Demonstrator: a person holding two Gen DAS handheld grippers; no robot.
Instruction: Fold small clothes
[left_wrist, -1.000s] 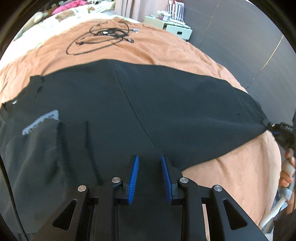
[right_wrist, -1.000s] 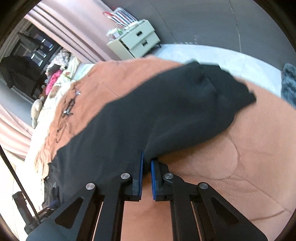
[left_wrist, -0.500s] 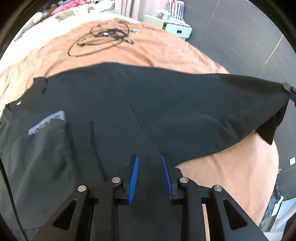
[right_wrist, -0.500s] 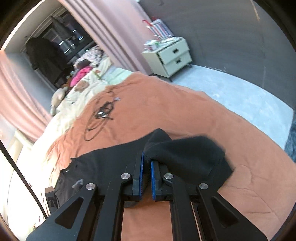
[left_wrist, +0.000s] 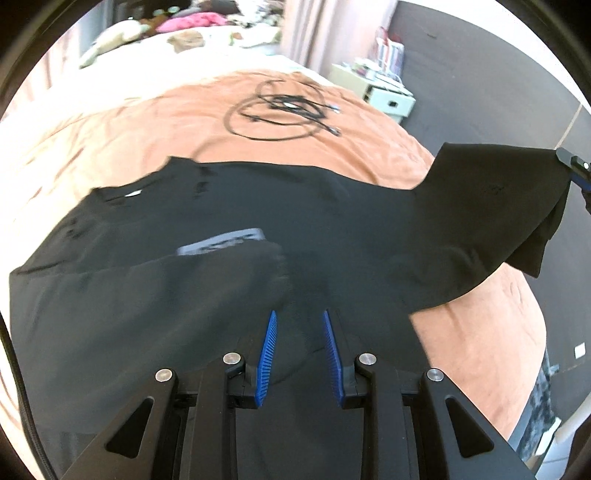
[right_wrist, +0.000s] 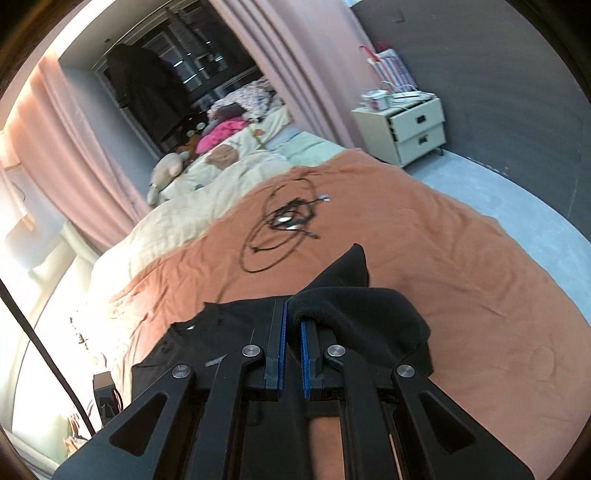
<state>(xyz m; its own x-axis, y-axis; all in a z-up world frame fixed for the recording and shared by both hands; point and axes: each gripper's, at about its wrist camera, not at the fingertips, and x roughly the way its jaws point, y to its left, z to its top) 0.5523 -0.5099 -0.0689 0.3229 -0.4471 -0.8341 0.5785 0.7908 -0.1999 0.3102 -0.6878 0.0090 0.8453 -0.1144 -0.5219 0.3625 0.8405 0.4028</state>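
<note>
Black shorts (left_wrist: 229, 236) lie spread on the orange blanket (left_wrist: 155, 125), with a grey label showing near the waist. My left gripper (left_wrist: 298, 325) is open low over the near part of the cloth, its blue pads apart with fabric between and beneath them. My right gripper (right_wrist: 293, 314) is shut on the hem of one leg of the shorts (right_wrist: 354, 310) and holds it lifted above the bed. In the left wrist view that lifted leg (left_wrist: 491, 195) hangs from the right gripper's tip at the far right.
A coil of black cable (left_wrist: 284, 110) lies on the blanket beyond the shorts. Stuffed toys and bedding (right_wrist: 221, 147) are at the head of the bed. A cream nightstand (right_wrist: 413, 129) stands on the grey floor by the dark wall. Pink curtains hang behind.
My right gripper has lifted the leg hem off the bed and carried it up and over toward the waist. My left gripper stays open over the cloth and has shifted slightly.
</note>
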